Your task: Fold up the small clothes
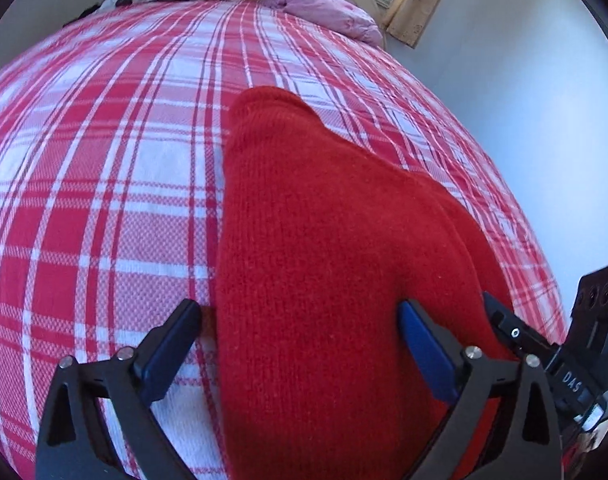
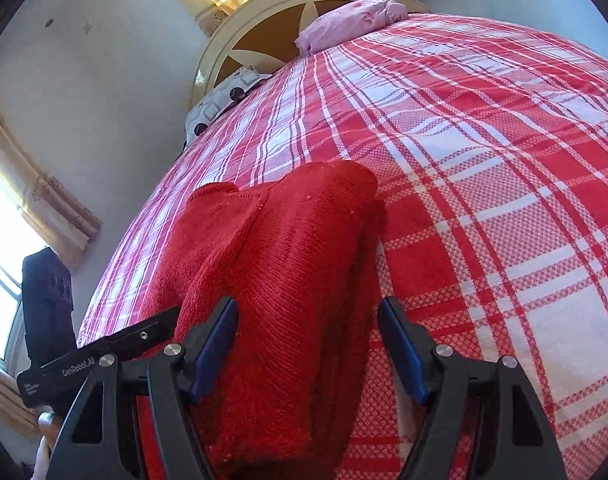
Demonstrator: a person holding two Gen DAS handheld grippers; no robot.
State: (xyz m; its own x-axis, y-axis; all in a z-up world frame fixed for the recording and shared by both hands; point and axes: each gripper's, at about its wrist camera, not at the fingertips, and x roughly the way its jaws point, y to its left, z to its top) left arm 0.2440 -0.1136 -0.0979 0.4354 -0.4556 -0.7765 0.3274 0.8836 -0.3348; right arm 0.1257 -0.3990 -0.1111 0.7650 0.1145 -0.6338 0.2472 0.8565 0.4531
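We note the folded red knitted garment (image 1: pixel 324 240) on the red-and-white checked bedspread (image 1: pixel 104 200), long axis running away from both wide-open grippers, left (image 1: pixel 300 344) and right (image 2: pixel 308 340), apparently gripping nothing.

Both wrist views close over one bed (image 1: pixel 104 160).

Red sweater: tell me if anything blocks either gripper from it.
Nothing visible does. The sweater lies on the plaid bedspread, already between the open fingers of the left gripper and the right gripper. The pink pillow lies far off at the headboard.
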